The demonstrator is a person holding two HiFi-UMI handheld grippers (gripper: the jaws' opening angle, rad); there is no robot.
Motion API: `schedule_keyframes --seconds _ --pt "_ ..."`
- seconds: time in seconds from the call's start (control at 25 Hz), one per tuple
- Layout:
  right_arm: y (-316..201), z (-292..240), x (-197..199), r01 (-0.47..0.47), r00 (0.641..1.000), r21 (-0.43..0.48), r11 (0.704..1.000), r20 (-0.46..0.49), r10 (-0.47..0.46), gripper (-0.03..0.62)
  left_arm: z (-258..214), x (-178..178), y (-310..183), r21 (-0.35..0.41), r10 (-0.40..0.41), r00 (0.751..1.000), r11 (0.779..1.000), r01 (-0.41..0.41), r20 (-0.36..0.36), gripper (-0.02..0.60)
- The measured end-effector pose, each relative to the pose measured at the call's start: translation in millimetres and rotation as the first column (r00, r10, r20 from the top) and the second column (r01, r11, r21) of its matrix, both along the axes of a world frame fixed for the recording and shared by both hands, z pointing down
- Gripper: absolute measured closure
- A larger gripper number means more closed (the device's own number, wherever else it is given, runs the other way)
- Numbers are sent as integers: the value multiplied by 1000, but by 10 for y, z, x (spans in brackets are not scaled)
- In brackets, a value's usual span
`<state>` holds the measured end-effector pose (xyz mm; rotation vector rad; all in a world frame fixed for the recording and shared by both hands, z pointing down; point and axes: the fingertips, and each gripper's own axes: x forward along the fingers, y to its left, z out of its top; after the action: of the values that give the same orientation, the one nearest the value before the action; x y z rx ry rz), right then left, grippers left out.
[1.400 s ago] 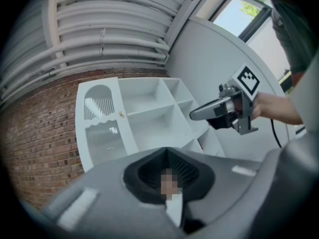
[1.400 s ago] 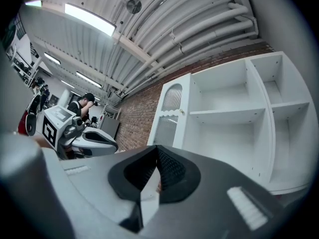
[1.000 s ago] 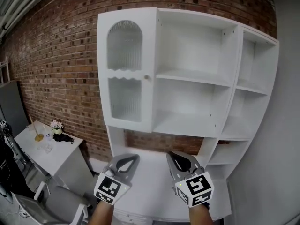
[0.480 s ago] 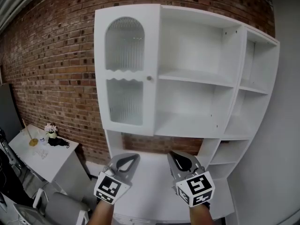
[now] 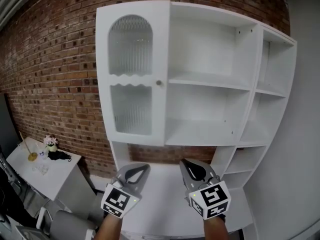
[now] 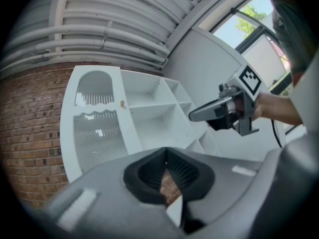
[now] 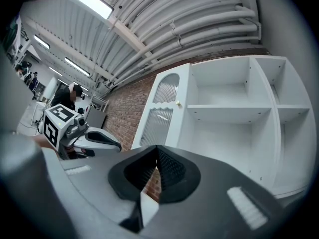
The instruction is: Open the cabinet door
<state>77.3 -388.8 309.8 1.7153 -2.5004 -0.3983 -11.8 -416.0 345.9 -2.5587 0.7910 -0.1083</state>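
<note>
A white cabinet (image 5: 200,74) stands against a brick wall. Its door (image 5: 132,74) on the left is closed, with arched ribbed glass panels and a small round knob (image 5: 159,83) at its right edge. Open shelves fill the right side. Both grippers hang low in front of the cabinet, well below the knob and apart from it. My left gripper (image 5: 136,169) and my right gripper (image 5: 193,166) are shut with nothing in them. The door (image 6: 97,118) and knob (image 6: 122,103) show in the left gripper view, the knob (image 7: 177,103) also in the right gripper view.
A white desk surface (image 5: 160,181) lies under the cabinet, below the grippers. A small white table (image 5: 42,159) with flowers and a grey chair (image 5: 65,225) stand at the lower left. A person (image 7: 70,96) stands far off in the right gripper view.
The head view has shifted a little, so the cabinet sits slightly more to the left. The door stays closed and both grippers have hardly moved.
</note>
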Motion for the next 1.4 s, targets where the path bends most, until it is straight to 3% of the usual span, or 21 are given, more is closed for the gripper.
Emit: schedule_keyframes --seconds 0.2,0.8,1.4 --pt "-164 -19 114 1 1000 1 1000 12 -1 588 42 74 -123 -10 -8 1000 1000 9 9 579" --pt "-583 -145 296 117 993 20 993 11 -117 588 -152 270 -448 20 -119 993 993 119 4 579" --pt "-924 -246 691 261 965 47 964 -4 -261 588 -261 632 -687 48 -271 963 961 271 -14 579"
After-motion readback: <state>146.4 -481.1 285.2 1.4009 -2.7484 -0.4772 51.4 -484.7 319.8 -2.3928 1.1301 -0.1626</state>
